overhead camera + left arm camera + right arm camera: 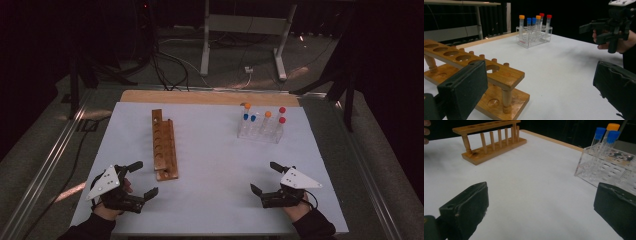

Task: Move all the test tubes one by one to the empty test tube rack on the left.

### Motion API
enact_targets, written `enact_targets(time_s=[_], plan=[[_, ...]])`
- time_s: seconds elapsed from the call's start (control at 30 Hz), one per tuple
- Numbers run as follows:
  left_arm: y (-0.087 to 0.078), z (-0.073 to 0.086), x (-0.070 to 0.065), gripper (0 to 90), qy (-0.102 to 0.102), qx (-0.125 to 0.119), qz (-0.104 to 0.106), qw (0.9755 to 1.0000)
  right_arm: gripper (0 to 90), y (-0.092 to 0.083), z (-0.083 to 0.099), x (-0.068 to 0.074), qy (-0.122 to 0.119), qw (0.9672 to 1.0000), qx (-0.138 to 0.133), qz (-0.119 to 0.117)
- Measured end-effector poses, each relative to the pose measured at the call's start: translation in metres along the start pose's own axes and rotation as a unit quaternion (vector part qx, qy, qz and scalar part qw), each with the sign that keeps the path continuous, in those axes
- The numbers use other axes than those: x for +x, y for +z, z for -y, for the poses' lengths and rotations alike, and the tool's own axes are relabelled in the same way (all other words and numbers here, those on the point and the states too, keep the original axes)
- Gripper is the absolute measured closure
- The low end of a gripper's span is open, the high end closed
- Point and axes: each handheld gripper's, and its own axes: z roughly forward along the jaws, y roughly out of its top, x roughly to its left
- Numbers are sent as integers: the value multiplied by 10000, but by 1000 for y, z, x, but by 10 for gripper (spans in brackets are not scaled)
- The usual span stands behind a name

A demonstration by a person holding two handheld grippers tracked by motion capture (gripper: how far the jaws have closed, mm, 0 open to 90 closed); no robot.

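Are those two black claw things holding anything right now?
No. The left gripper and the right gripper are both open and empty above the white table; nothing sits between their jaws.

The room is dim; light falls mainly on the white table, which stands bright against a near-black surround. In the high view the picture is soft and grainy, with faint shadows under the wooden rack. In both gripper views the near fingers at the lower corners are blurred, while the clear rack of capped tubes is fairly sharp. No strong glare shows.
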Motion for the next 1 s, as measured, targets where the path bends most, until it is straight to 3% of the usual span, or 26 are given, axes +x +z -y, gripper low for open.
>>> enact_targets(time_s=[0.13, 0.37, 0.63, 1.0], plan=[[0, 0, 0, 6, -33, -40, -5, 10000, 0, -3, -7, 2, 100, 9999, -50, -6], [0, 0, 0, 6, -15, -4, -16, 10000, 0, 1, -26, 4, -46, 9999, 39, 90], [-1, 0, 0, 6, -24, -24, -15, 10000, 0, 5, -61, -3, -175, 9991, -256, 278], [-1, -1, 0, 6, -70, -52, 0, 10000, 0, 16, -88, -17, -122, 9978, -410, 508]])
